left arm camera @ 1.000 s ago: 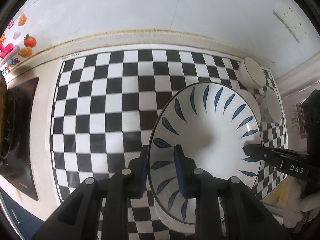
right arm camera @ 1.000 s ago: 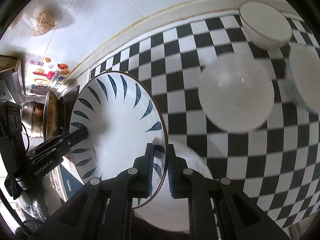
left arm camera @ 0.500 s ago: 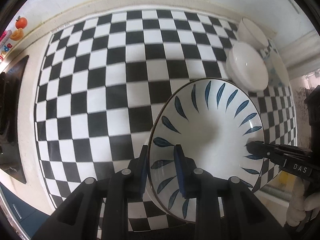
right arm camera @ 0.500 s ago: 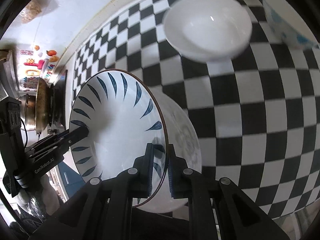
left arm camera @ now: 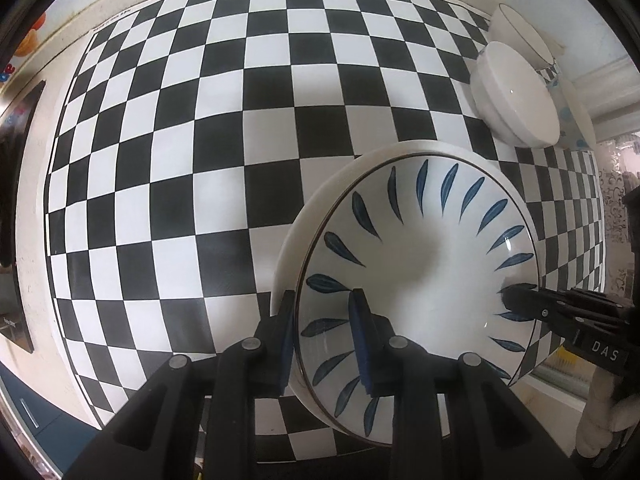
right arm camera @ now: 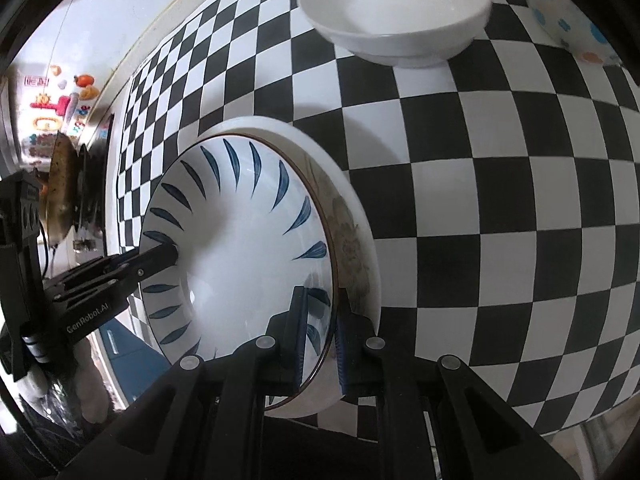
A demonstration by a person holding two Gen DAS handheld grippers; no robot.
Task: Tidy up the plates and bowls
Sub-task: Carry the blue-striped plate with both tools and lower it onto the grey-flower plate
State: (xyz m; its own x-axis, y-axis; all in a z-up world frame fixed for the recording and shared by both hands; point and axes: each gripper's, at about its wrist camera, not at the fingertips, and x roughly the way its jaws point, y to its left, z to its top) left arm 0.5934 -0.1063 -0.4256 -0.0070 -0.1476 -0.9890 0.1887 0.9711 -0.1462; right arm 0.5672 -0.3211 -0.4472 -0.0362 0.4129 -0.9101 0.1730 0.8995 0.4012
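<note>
Both grippers grip the same blue-leaf plate [left arm camera: 420, 272], one on each side of its rim. In the left wrist view the left gripper [left arm camera: 326, 340] enters from 6 o'clock with its jaws set narrow, one blue pad on the inner face of the rim and the other on the outer side, so it is clamped on the plate's near edge. At 3 o'clock in that view the right gripper [left arm camera: 520, 302] reaches in and clasps the opposite rim. The right wrist view shows the right gripper's jaws pinched close on the rim at 6 o'clock, and the left gripper [right arm camera: 160, 258] coming in from 9 o'clock to hold the far edge. The blue-leaf plate sits directly over a white plate [left arm camera: 304, 224] with a faint floral print, whose rim shows around it from 9 to 12 o'clock; whether the two touch cannot be told. Both lie over the checkered mat [left arm camera: 200, 160]. Toward 1 o'clock in the left wrist view a plain white bowl [left arm camera: 516, 100] stands on the mat, with another white bowl [left arm camera: 516, 32] just beyond it and a dotted bowl [right arm camera: 568, 12] beside it at 1 o'clock in the right wrist view.
</note>
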